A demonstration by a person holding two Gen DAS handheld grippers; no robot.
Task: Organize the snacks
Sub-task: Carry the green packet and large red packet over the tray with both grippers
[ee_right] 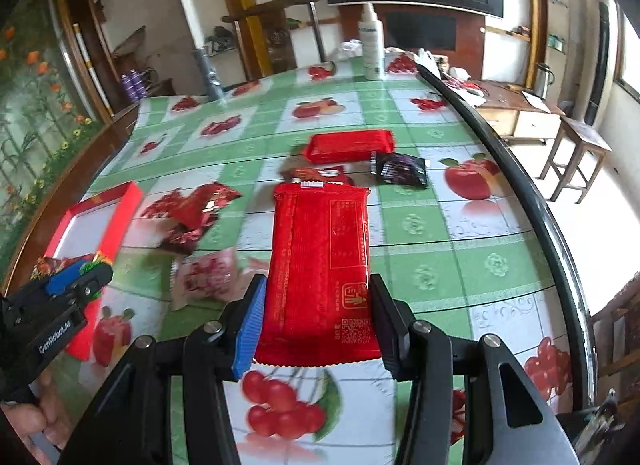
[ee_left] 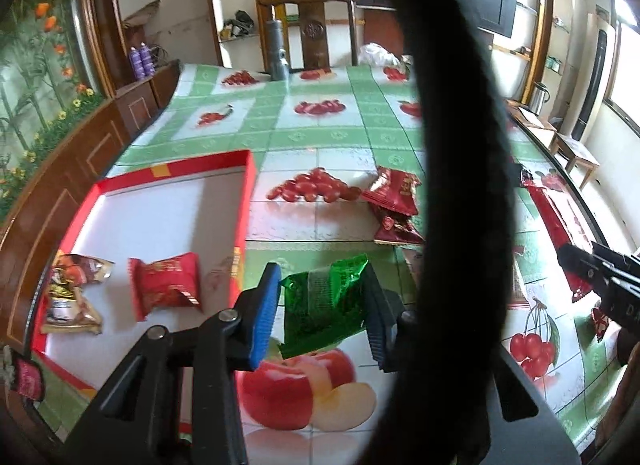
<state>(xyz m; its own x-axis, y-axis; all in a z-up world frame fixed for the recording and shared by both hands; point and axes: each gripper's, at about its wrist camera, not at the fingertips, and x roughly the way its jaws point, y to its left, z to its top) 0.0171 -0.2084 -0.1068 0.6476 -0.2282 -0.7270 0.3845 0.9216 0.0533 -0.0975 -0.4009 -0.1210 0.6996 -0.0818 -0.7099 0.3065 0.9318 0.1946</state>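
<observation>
Carrying two snacks at once, it seems: each gripper has a packet pinched and lifted clear of the table (ee_right: 460, 225), the step in hand being transfer toward the red box (ee_left: 250, 185).

Left gripper (ee_left: 320, 305): jaws drawn in tight on a green foil packet (ee_left: 324, 305), blue ribbed pad on one side, black ribbed pad on the other. Foil crinkled, shiny, pillow-shaped, with a paler panel on its face. It hangs just outside the box's near right wall.

Right gripper (ee_right: 318, 325): jaws part-closed on the lower end of a long red packet (ee_right: 320, 265), pads pressing both long edges. Flat, matte wrapper, serrated end seam, printed code near the bottom. It hangs over the table's near edge, well apart from the box.

Box: shallow, red card walls, plain white floor, at the table's left edge. Already inside, near its left wall, a gold-brown crumpled packet (ee_left: 72, 293) and a red pillow packet (ee_left: 166, 285).

Still loose mid-table: a heap of red foil packets (ee_left: 394, 201), a pink packet (ee_right: 206, 277), a second long red bar (ee_right: 350, 145) and a dark packet (ee_right: 400, 169) toward the right edge. Tablecloth glossy, green checks with fruit prints.

Next move, by my reckoning: swing the green packet over the box wall and release on bare white floor; the long bar needs laying flat, lengthwise along a wall.
</observation>
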